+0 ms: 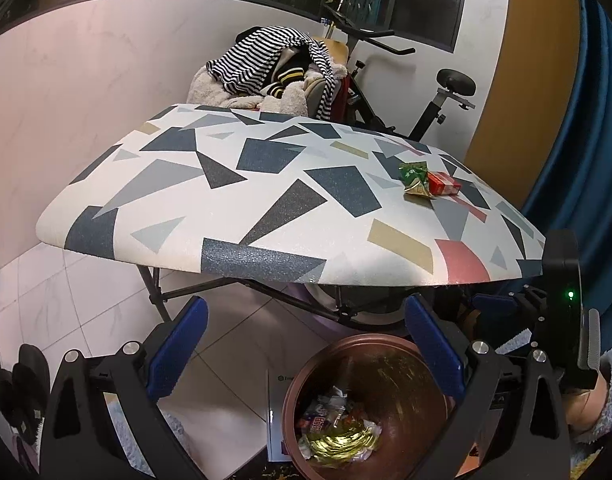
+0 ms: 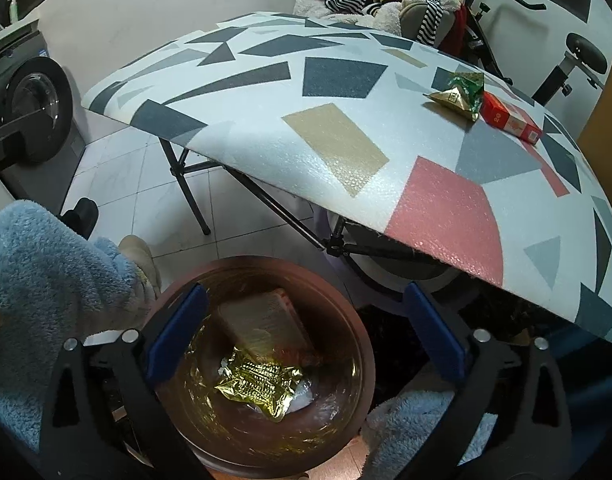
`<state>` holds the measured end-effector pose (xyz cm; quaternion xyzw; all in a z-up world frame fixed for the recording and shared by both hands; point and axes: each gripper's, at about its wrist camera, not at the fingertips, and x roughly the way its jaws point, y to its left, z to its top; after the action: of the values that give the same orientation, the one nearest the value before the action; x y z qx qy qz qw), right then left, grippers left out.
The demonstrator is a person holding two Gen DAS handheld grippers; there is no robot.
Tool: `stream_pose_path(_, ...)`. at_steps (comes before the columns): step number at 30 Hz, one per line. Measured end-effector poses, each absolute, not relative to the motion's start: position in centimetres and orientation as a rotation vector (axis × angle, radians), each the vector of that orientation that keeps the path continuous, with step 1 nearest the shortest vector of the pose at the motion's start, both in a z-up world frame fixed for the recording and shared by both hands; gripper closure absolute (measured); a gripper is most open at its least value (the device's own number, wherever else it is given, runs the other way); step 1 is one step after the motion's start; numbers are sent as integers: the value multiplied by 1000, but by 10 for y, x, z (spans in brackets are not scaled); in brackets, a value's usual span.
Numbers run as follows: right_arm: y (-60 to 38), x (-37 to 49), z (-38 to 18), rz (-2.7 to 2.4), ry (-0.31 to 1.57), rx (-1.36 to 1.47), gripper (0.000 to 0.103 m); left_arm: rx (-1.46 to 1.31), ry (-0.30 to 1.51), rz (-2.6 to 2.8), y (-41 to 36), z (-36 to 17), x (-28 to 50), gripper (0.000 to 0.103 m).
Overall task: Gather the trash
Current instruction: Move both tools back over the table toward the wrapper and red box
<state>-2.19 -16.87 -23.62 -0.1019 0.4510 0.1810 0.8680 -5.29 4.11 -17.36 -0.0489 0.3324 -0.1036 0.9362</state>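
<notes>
A copper-brown trash bin [image 1: 370, 346] [image 2: 358, 320] stands on the floor below the table's near edge. It holds a gold foil wrapper [image 2: 258, 382] [image 1: 338, 442], crumpled paper and a blurred box-like item [image 2: 266, 320] in mid-air just inside it. On the patterned table [image 1: 266, 200] [image 2: 346, 132] lie a green-gold wrapper [image 1: 414, 178] [image 2: 462, 90] and a red box [image 1: 444, 184] [image 2: 510, 118], side by side at the right. My left gripper [image 1: 306, 348] is open and empty over the bin's left side. My right gripper [image 2: 306, 332] is open above the bin.
A pile of clothes [image 1: 274, 72] sits behind the table, with an exercise bike [image 1: 438, 92] to its right. A washing machine [image 2: 30, 116] stands at the left. The table's folding legs [image 2: 194, 196] are near the bin. A blue curtain [image 1: 586, 140] hangs at right.
</notes>
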Motion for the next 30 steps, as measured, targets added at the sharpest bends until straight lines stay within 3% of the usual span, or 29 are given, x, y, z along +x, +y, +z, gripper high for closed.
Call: stream_pose_path(30,-202,-12,-215,310,863,-62,6,-92,700,-245,32,-179,-47,7)
